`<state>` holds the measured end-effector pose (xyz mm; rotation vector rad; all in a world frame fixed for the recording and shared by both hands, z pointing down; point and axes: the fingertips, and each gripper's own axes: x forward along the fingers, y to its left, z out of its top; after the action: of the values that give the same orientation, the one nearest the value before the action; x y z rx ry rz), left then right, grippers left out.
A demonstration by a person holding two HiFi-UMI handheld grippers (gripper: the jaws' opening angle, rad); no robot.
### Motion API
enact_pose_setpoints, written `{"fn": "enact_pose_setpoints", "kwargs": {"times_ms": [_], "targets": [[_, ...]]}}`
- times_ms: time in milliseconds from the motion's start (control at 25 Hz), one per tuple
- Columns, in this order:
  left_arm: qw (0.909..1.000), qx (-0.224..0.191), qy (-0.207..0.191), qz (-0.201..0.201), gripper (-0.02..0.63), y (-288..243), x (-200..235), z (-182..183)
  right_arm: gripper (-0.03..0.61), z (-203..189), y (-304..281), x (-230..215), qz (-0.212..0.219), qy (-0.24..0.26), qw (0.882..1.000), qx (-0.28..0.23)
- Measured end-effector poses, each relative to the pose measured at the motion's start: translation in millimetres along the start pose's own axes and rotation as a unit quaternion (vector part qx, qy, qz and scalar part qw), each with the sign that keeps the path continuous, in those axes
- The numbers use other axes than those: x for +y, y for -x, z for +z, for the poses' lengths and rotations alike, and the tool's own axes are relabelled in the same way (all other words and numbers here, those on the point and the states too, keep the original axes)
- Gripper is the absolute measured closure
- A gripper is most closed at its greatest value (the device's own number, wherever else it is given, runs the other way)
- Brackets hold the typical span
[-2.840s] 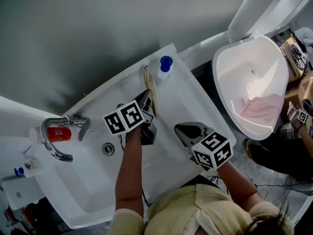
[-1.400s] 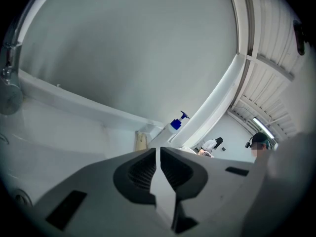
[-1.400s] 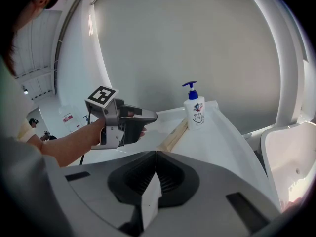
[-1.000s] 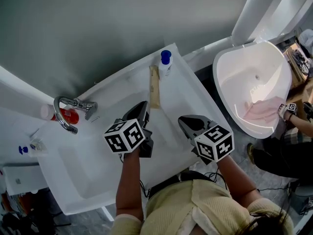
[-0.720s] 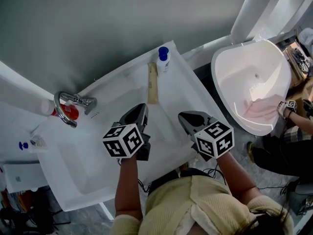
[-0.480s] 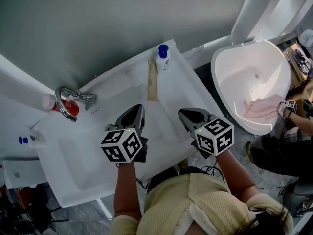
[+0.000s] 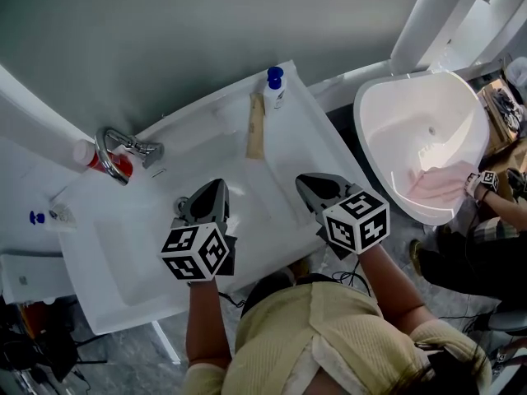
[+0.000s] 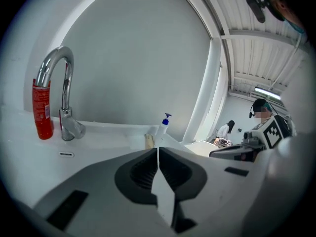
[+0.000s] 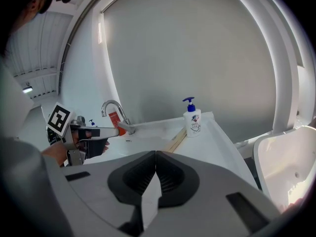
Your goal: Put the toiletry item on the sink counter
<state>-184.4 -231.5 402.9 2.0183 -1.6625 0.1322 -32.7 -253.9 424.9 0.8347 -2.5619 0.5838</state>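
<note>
Left gripper: the jaws are pressed together with nothing between them. It has been drawn back from the counter ledge to the near edge of the white sink.
Right gripper: it is likewise closed on nothing and is held beside the left one, much as before.
Long flat tan toiletry item: it is laid on the ledge at the sink's right, released and well apart from both grippers. The placing is judged done.
White pump bottle with blue cap: it is stood just beyond the item's far end. It is possibly touching the item, though this cannot be settled.
Chrome tap and red bottle: both are at the far left rim, and the bottle is partly covered by the spout.
Item's identity: it is not made out, as no print or cap is shown.
</note>
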Motion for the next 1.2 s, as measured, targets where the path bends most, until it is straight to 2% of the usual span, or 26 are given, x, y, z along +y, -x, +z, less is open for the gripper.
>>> {"fn": "enact_pose_setpoints", "kwargs": {"times_ms": [280, 720, 1200], "targets": [[0.9999, -0.009, 0.003, 0.014, 0.568, 21, 1, -5, 0.554, -1, 5, 5, 0.0, 0.012, 1.0, 0.0], [0.9992, -0.001, 0.012, 0.039, 0.568, 47, 11, -27, 0.554, -2, 7, 8, -0.007, 0.024, 1.0, 0.0], [0.9991, 0.009, 0.011, 0.04, 0.568, 56, 12, -43, 0.554, -4, 4, 7, -0.007, 0.02, 1.0, -0.003]]}}
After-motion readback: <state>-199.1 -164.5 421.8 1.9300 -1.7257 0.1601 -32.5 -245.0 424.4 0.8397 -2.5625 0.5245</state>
